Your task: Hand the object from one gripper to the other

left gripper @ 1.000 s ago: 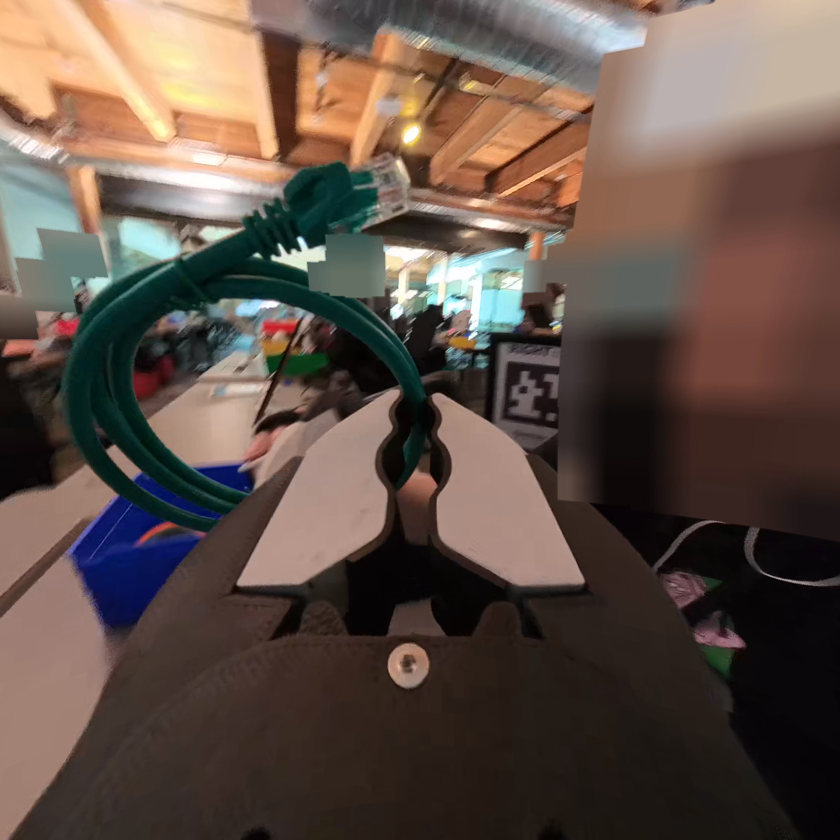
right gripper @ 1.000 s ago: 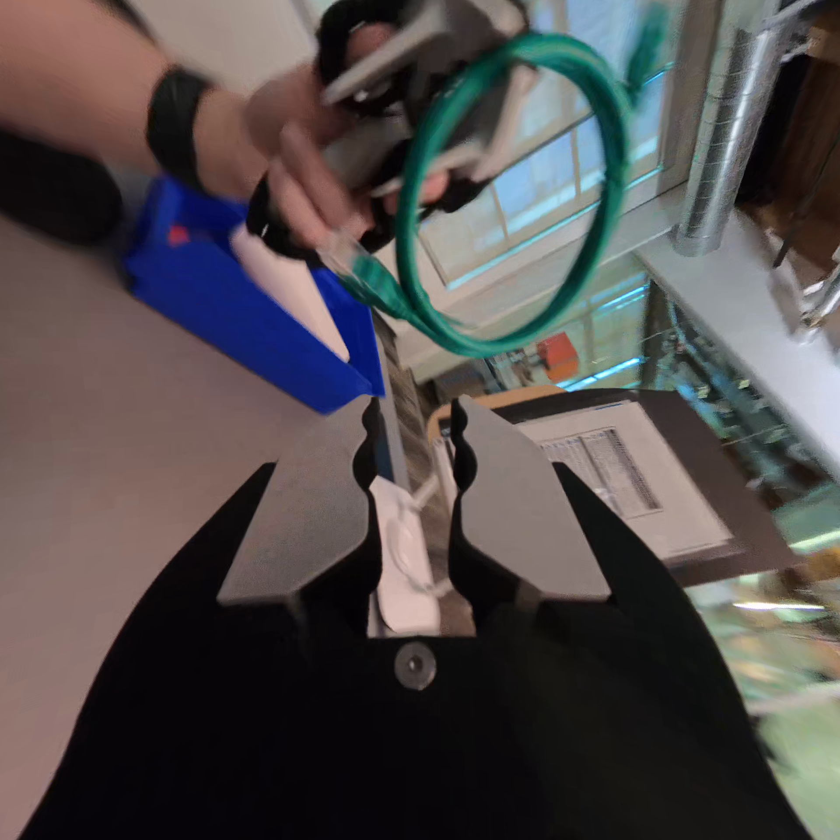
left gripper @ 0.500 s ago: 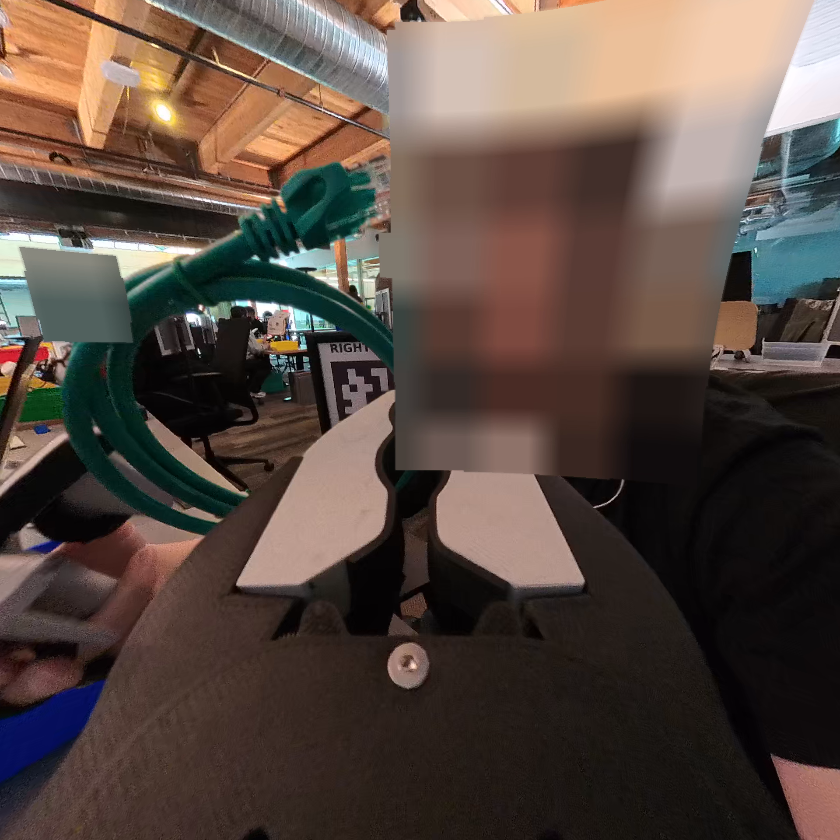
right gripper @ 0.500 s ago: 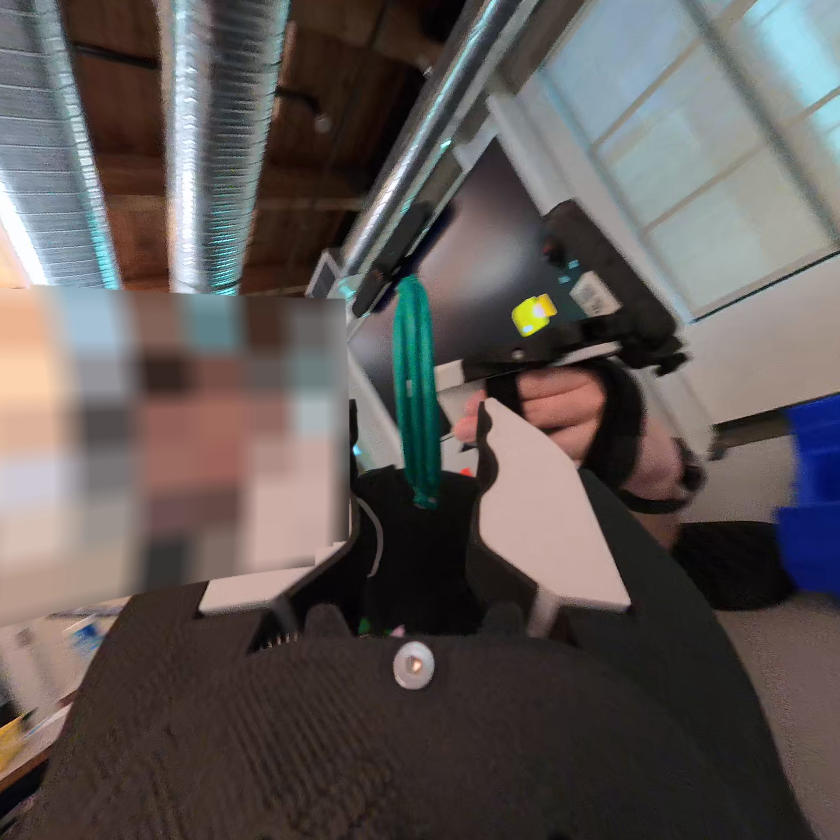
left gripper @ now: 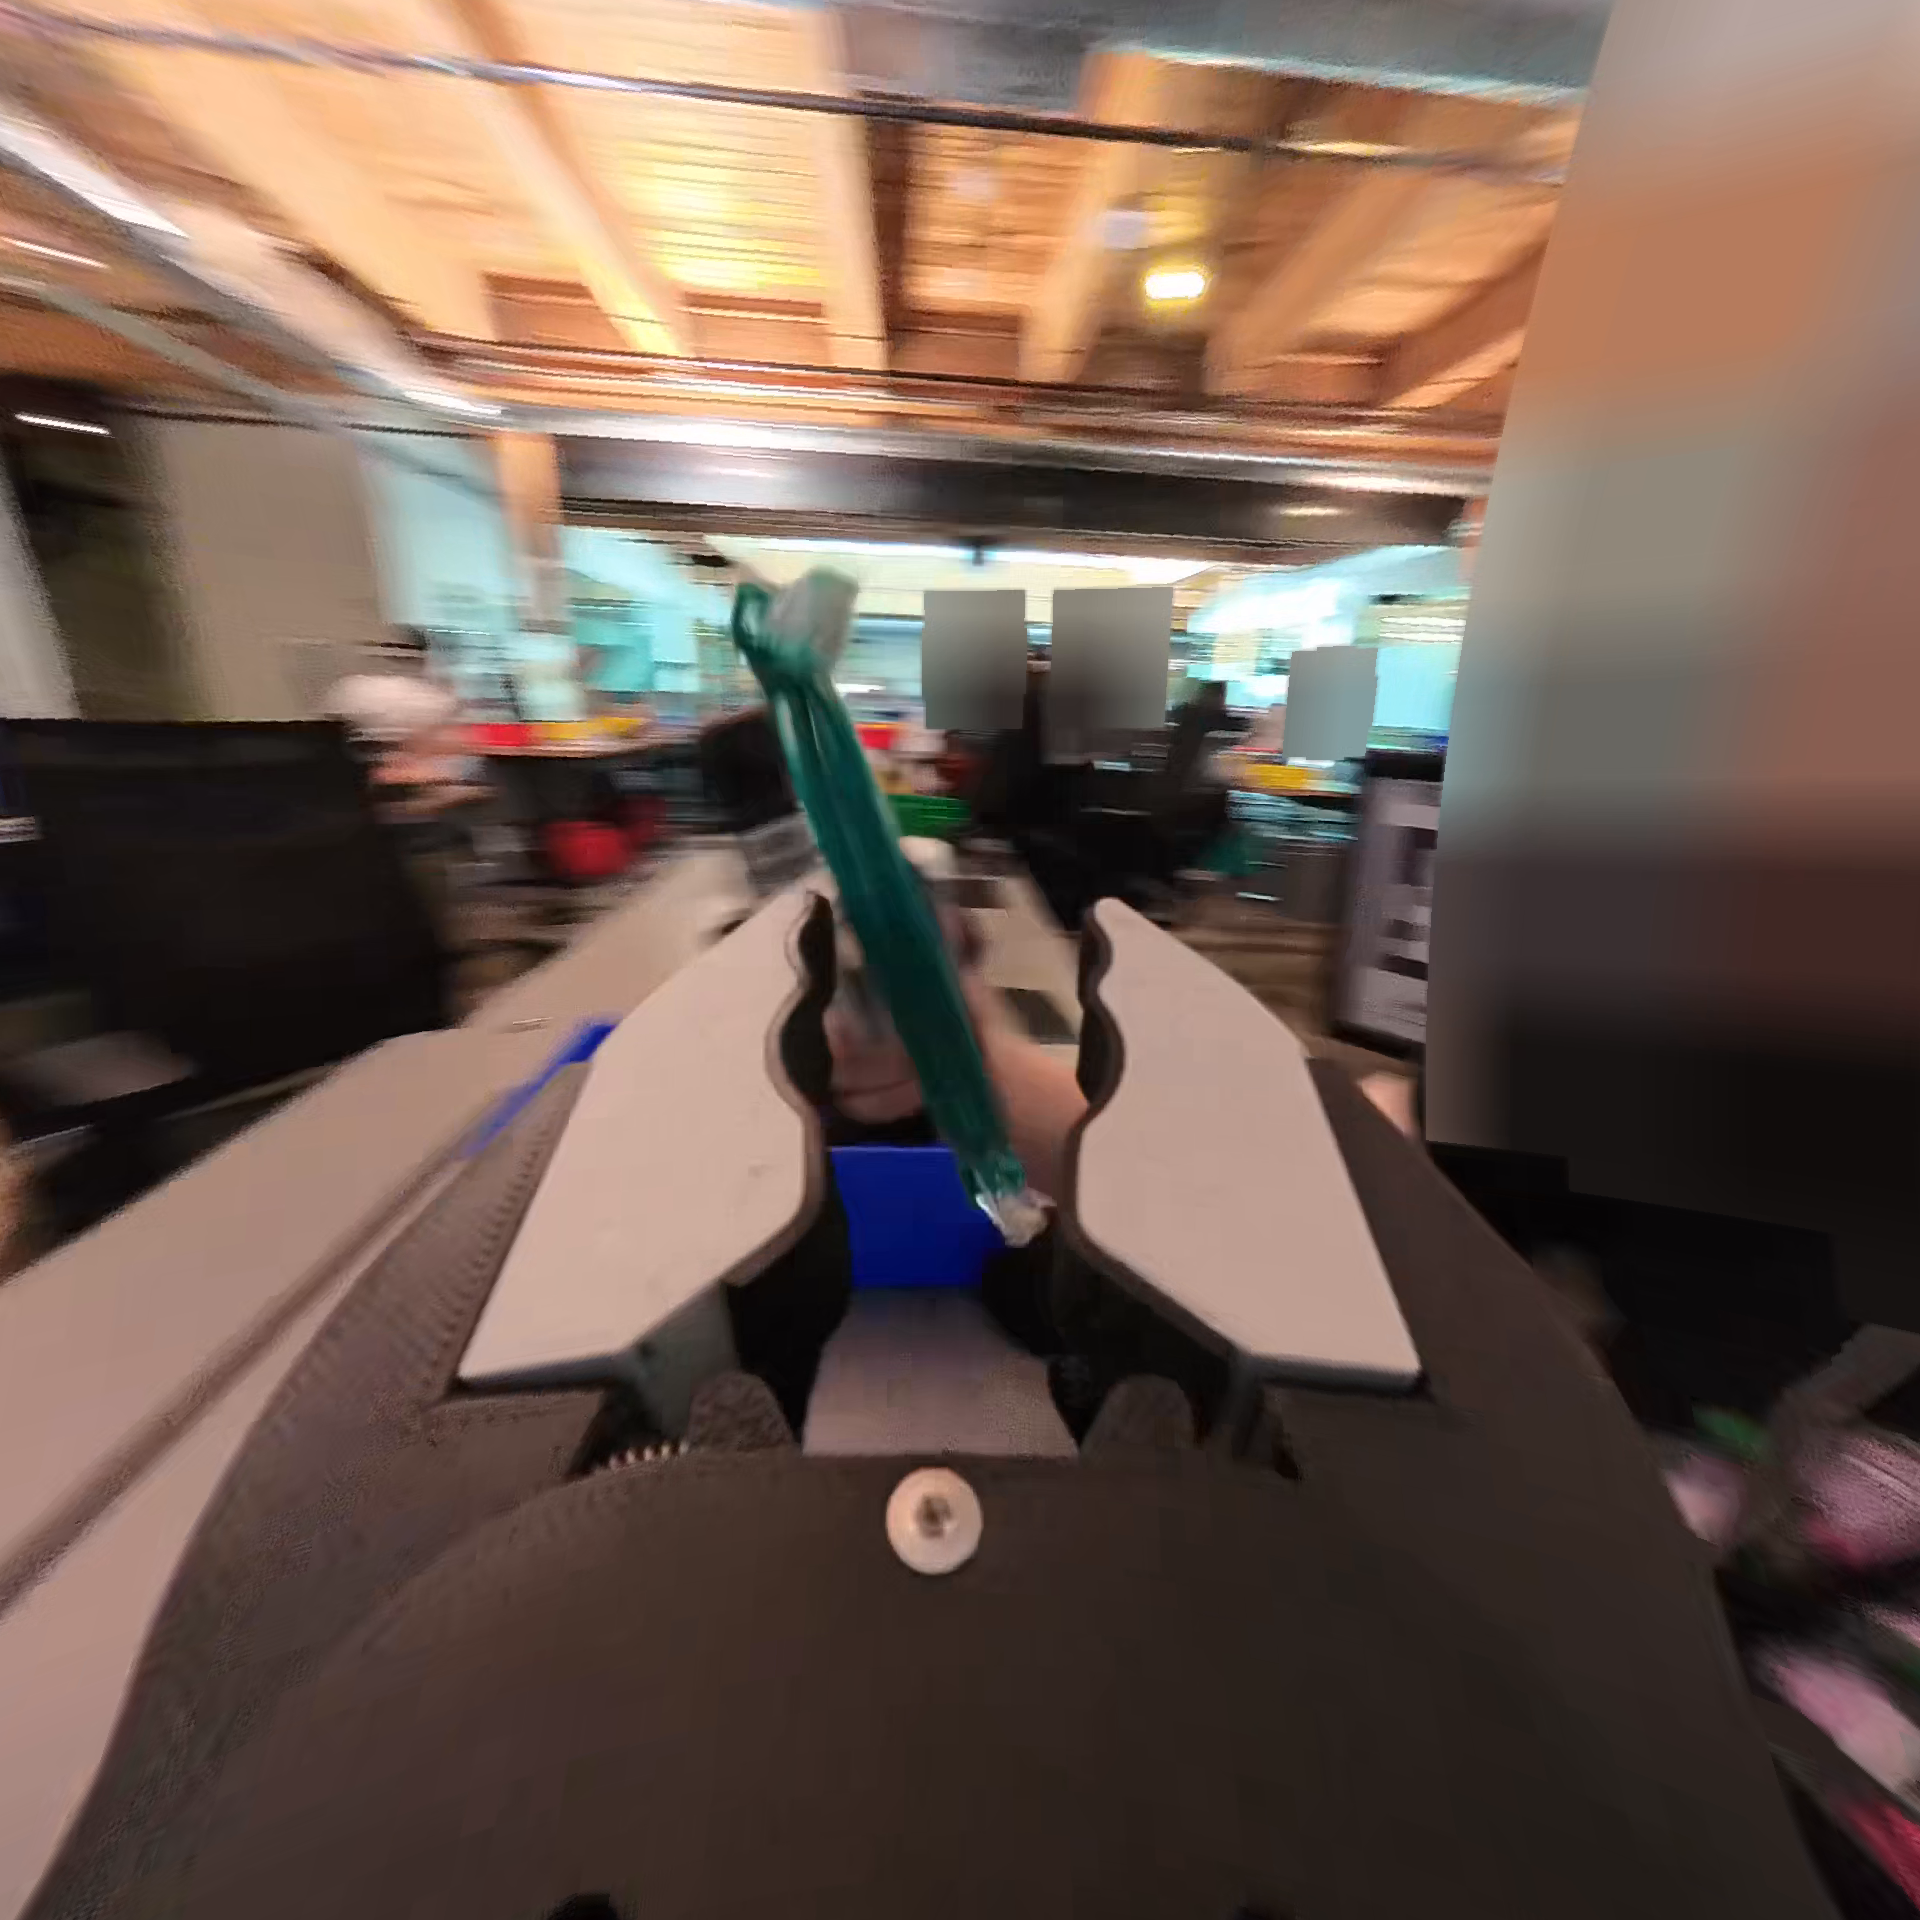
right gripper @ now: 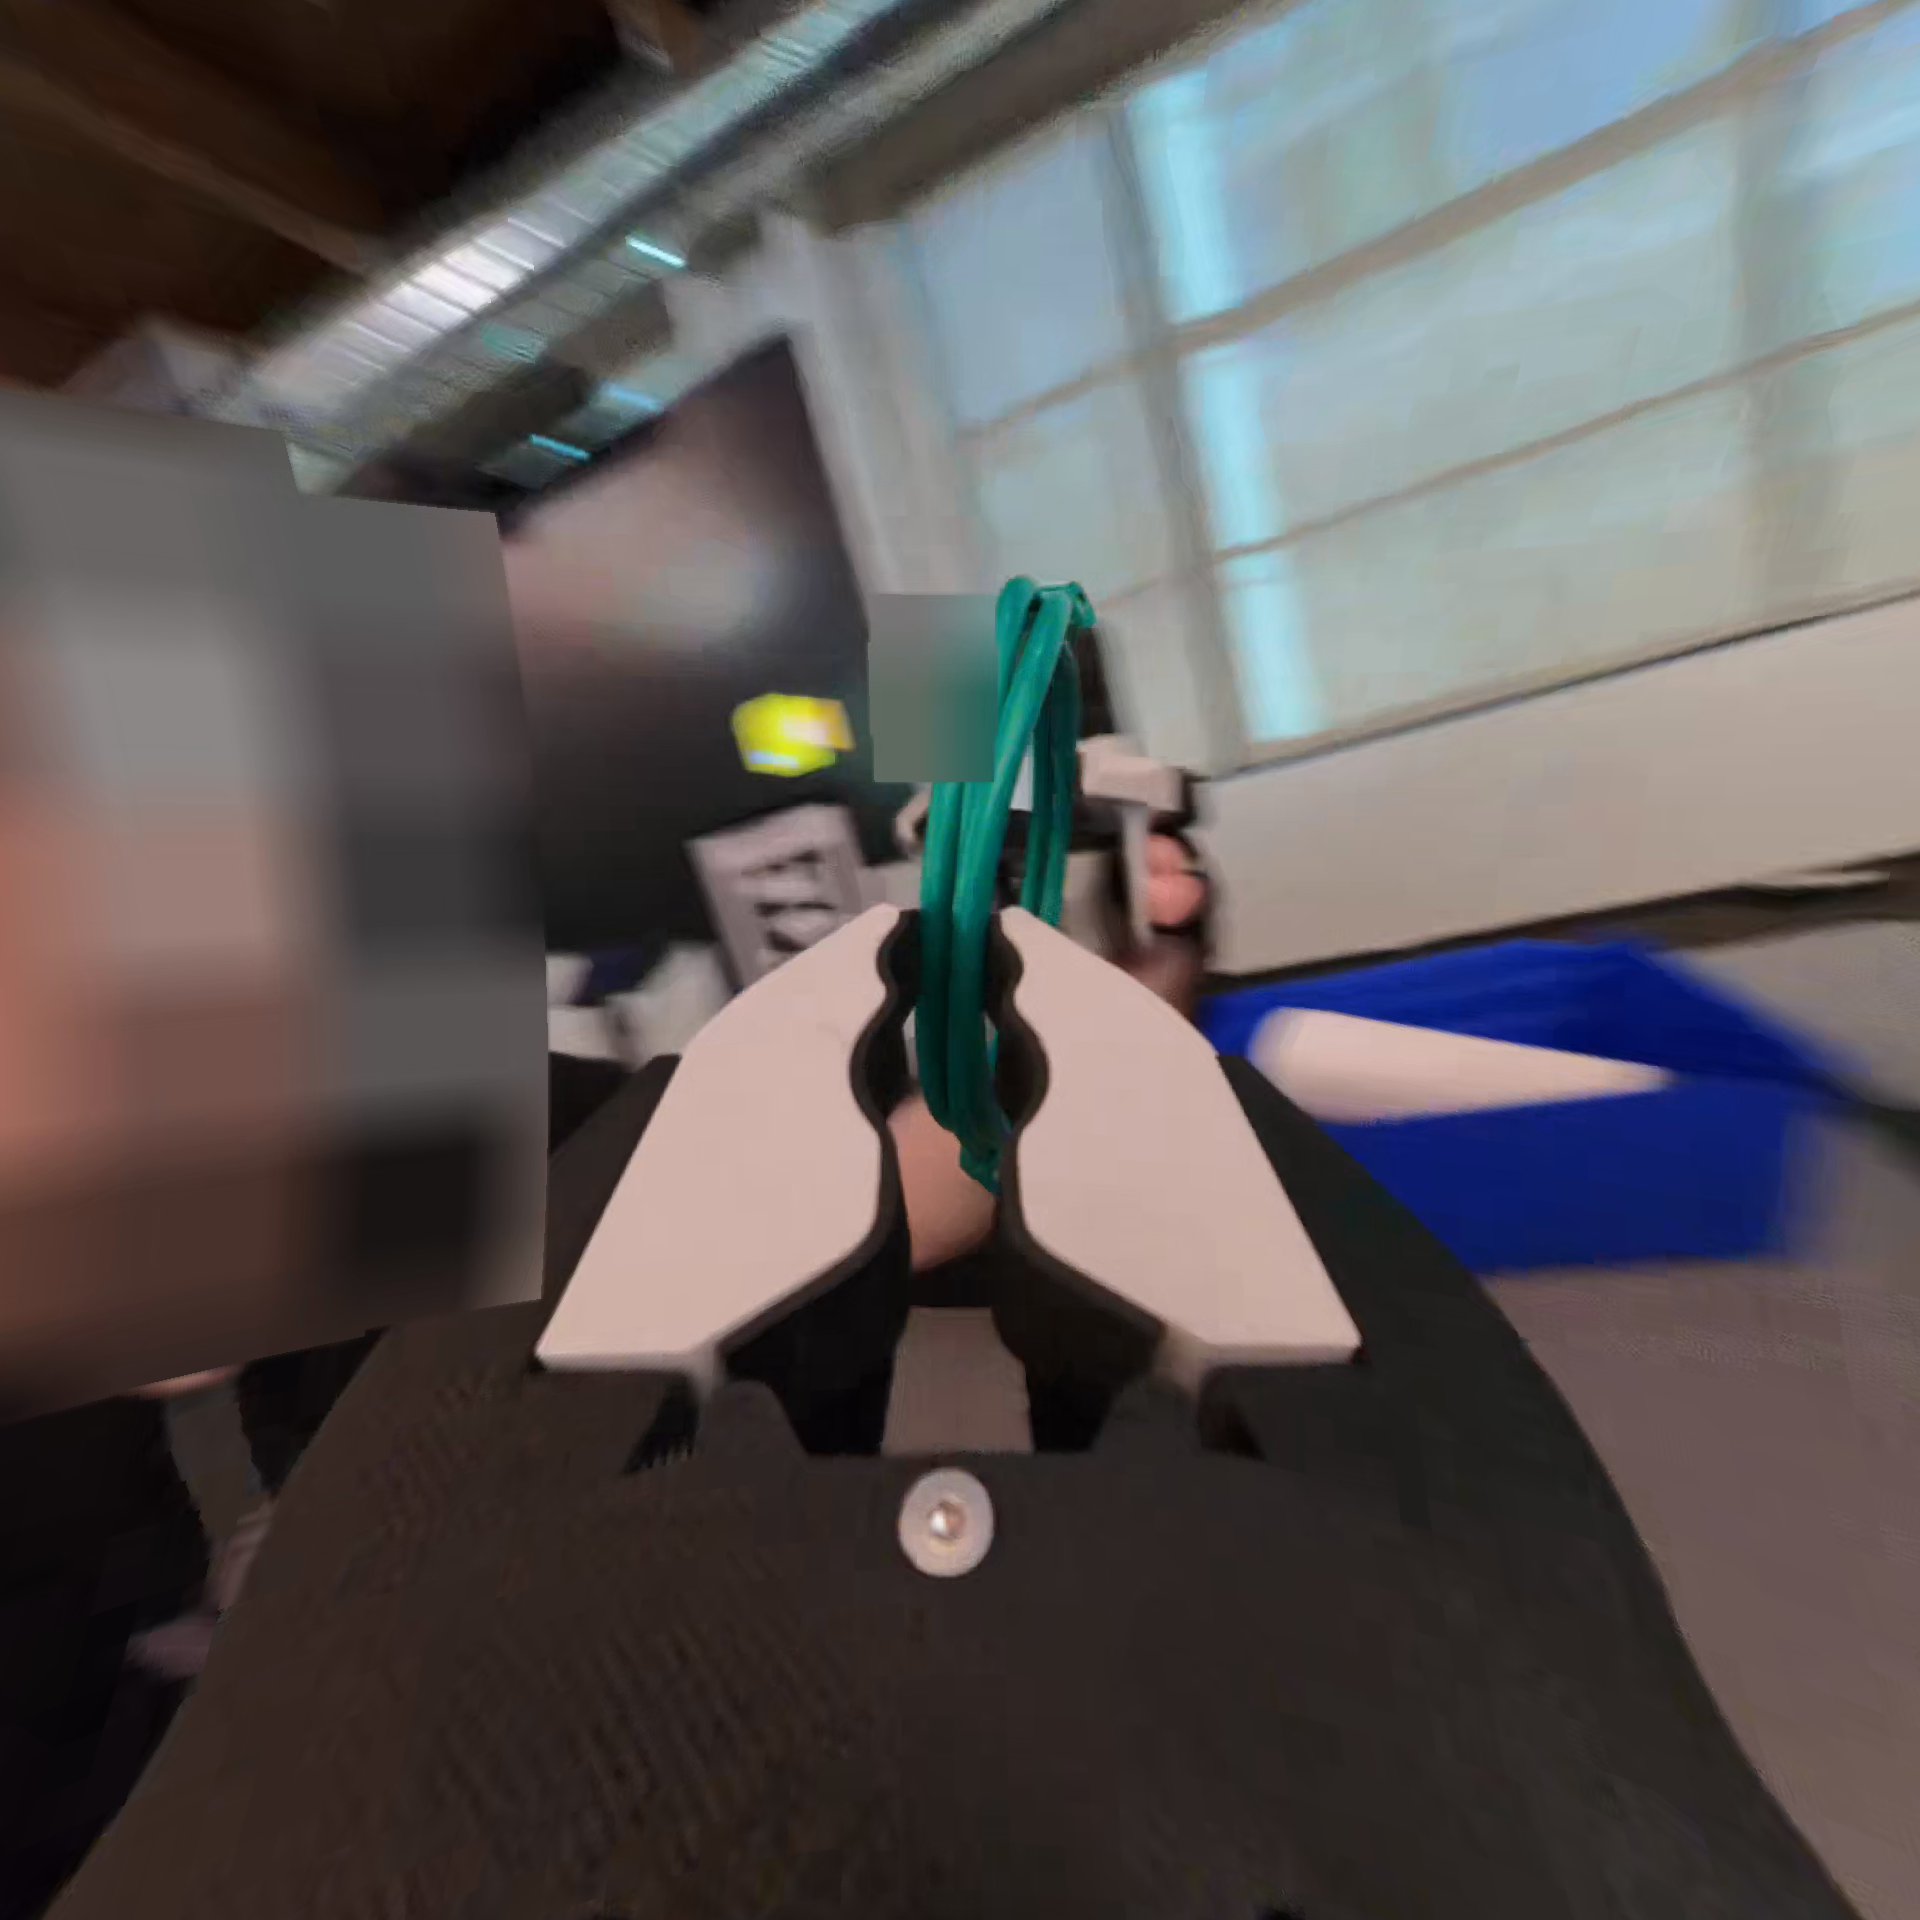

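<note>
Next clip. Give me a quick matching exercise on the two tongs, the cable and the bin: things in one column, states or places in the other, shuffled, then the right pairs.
Things:
1. left tongs
2. right tongs
3. cable
4. bin

States or places:
A. blue, on the table, off to the right in the right wrist view
B. shut on the green coil
C. open, with the coil passing between the fingers
D. green, coiled, seen edge-on in both views

Pairs: 1-C, 2-B, 3-D, 4-A
</note>
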{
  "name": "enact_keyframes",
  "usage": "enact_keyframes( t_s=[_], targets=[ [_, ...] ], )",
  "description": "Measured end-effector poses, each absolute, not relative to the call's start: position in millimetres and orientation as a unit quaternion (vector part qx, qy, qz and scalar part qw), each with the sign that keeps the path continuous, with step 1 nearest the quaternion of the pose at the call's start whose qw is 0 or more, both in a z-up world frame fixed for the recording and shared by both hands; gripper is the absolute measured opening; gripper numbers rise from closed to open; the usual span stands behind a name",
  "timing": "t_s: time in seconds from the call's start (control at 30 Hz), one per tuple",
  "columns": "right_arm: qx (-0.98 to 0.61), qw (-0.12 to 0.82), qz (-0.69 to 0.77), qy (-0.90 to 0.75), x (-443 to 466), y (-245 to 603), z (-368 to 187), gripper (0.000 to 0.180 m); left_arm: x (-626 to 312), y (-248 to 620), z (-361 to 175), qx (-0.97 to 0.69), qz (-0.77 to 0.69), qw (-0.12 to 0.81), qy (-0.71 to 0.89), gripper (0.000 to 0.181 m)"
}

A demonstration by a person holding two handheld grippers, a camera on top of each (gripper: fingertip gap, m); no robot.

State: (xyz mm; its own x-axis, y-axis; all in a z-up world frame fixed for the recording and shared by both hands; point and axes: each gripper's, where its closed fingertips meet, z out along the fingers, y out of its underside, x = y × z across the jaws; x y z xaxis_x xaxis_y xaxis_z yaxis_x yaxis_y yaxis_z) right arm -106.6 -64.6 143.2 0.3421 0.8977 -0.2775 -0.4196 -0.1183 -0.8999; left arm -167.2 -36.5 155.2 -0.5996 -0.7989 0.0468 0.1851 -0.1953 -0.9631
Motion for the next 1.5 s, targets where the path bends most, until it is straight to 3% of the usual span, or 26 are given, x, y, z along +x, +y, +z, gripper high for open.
enact_keyframes(
  t_s=[0.07,0.13,0.27,0.5,0.87,0.97,1.07,1.2,1.4,1.5],
  targets=[
    [-0.594,0.708,0.338,-0.177,-76,-38,135,0.013,-152,4,149,-0.373,-0.665,0.414,0.497,0.042],
    [-0.628,0.756,0.111,-0.149,-45,-24,129,0.012,-141,22,137,-0.429,-0.632,0.426,0.485,0.036],
    [-0.615,0.746,-0.175,-0.185,-41,-19,124,0.012,-124,18,118,-0.475,-0.636,0.385,0.471,0.039],
    [-0.521,0.691,-0.383,-0.322,-111,-15,107,0.012,-117,-10,122,-0.445,-0.707,0.324,0.444,0.056],
    [-0.381,0.62,-0.574,-0.375,-125,-14,106,0.013,-127,-14,127,-0.44,-0.729,0.267,0.452,0.021],
    [-0.374,0.654,-0.541,-0.373,-127,-16,107,0.017,-133,-20,136,-0.405,-0.752,0.26,0.451,0.017],
    [-0.401,0.7,-0.481,-0.344,-121,-18,115,0.042,-142,-18,146,-0.379,-0.773,0.25,0.443,0.017],
    [-0.399,0.78,-0.342,-0.339,-127,-35,124,0.04,-160,-17,162,-0.333,-0.786,0.258,0.452,0.017],
    [-0.429,0.803,0.157,-0.383,-158,-84,139,0.021,-186,-47,148,-0.242,-0.71,0.284,0.597,0.018],
    [-0.37,0.781,0.38,-0.33,-135,-116,172,0.017,-207,-72,144,-0.178,-0.711,0.237,0.638,0.017]
  ],
)
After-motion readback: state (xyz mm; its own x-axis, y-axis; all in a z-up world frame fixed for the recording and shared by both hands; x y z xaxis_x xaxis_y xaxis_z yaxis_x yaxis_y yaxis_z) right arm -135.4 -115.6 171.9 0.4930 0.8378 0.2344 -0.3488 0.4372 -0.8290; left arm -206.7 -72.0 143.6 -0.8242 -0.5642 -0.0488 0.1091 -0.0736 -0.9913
